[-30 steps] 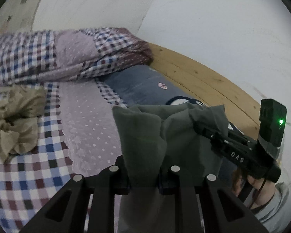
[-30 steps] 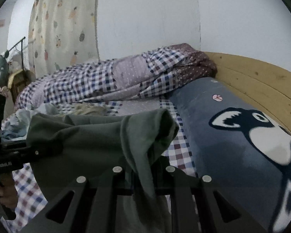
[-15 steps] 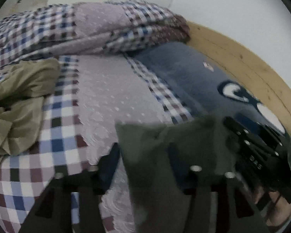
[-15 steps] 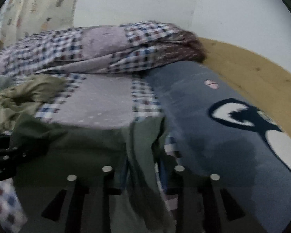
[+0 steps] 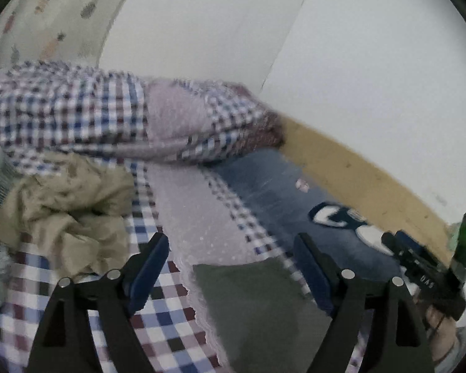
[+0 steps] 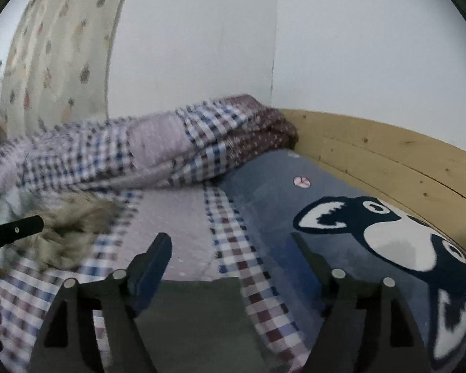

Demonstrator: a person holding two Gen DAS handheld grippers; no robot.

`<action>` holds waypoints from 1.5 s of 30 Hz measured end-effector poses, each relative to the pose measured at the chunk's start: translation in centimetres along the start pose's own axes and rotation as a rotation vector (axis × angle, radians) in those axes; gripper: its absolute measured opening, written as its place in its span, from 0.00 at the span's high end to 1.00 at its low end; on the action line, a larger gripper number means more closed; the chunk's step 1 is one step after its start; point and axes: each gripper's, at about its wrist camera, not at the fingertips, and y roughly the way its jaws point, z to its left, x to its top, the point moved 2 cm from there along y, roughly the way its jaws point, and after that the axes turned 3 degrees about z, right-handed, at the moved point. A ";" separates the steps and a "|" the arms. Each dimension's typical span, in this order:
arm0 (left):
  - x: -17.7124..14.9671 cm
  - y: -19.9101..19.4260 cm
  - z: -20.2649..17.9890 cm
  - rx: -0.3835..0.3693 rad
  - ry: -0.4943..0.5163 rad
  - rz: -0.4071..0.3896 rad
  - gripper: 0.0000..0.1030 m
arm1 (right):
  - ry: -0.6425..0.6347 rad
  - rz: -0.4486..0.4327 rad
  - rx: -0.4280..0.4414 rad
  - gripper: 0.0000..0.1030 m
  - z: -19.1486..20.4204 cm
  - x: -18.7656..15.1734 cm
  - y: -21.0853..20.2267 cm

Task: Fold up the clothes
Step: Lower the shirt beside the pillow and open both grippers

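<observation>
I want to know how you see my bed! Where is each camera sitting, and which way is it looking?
Left wrist: sits on the left claw, looking along its open fingers over the green garment toward the tan clothes; the right claw and a hand show at right.
Right wrist: sits on the right claw, open too, facing the blue blanket; a black bar of the left claw pokes in.
Both see the green garment, the checked quilt and the wooden board.
</observation>
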 end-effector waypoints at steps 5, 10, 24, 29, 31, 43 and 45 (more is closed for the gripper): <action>1.2 -11.4 0.1 -0.005 0.012 -0.121 0.12 | 0.024 -0.030 0.071 0.11 3.1 1.1 -8.3; 0.1 -22.1 2.3 -0.006 -0.047 -0.174 0.00 | 0.035 -0.075 0.195 0.01 8.2 1.4 -16.7; -7.5 -36.5 11.7 0.347 -0.002 -0.184 0.00 | 0.054 -0.036 0.429 0.00 26.4 -2.0 -26.6; -10.6 -35.0 16.4 0.432 -0.042 -0.089 0.00 | 0.021 0.076 0.426 0.00 31.8 -5.9 -22.4; -11.5 -33.8 18.0 0.446 -0.068 -0.056 0.00 | 0.004 0.111 0.414 0.00 33.0 -7.4 -20.3; -16.0 -22.8 23.5 0.470 -0.138 0.109 0.00 | 0.032 0.355 0.333 0.00 34.9 -16.3 -7.1; -16.3 -21.4 23.2 0.497 -0.090 0.123 0.00 | 0.039 0.389 0.333 0.00 34.9 -17.6 -5.5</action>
